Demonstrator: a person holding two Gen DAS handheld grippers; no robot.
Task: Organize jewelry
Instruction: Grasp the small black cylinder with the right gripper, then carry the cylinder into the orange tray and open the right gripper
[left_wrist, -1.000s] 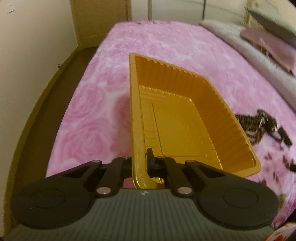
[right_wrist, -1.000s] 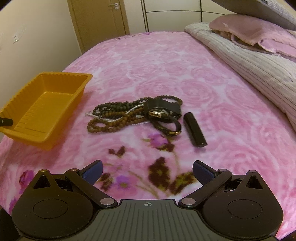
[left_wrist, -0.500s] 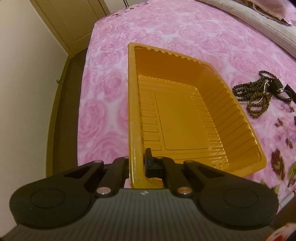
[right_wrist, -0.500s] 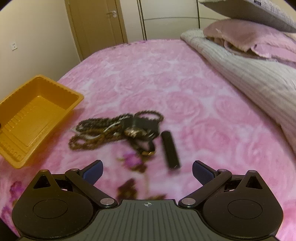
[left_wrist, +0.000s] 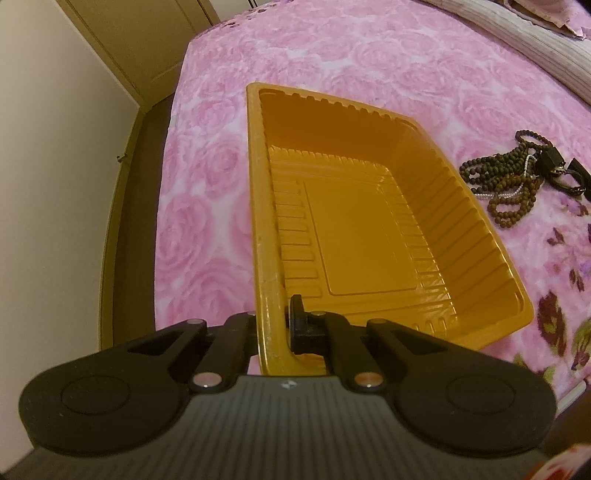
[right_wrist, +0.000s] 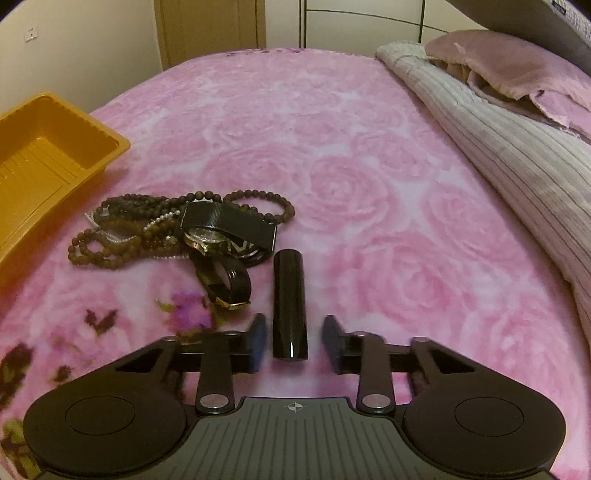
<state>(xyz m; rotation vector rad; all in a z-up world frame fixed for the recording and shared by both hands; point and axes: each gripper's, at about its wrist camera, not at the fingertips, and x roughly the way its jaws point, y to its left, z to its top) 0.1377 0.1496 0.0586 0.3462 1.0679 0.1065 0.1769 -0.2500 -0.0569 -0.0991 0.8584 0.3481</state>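
My left gripper (left_wrist: 275, 325) is shut on the near rim of an empty orange plastic tray (left_wrist: 266, 221), which rests on the pink bed; the tray also shows in the right wrist view (right_wrist: 110, 136). A tangle of brown bead strands (right_wrist: 118, 240), a watch (right_wrist: 207, 240) and a black mesh strap (right_wrist: 229, 225) lies right of the tray; the beads also show in the left wrist view (left_wrist: 509, 184). My right gripper (right_wrist: 293, 343) is open, its fingers on either side of the near end of a black cylinder (right_wrist: 289, 302) lying on the bed.
The pink rose-patterned bedspread (right_wrist: 332, 147) covers the bed. A striped blanket (right_wrist: 498, 147) and pillows (right_wrist: 498, 62) lie at the right. The bed's left edge drops to a dark floor (left_wrist: 129, 221) by the wall and a door (right_wrist: 210, 29).
My right gripper has moved forward and down to the black cylinder and its fingers have narrowed around it. My left gripper has kept its hold on the tray while the view tilted.
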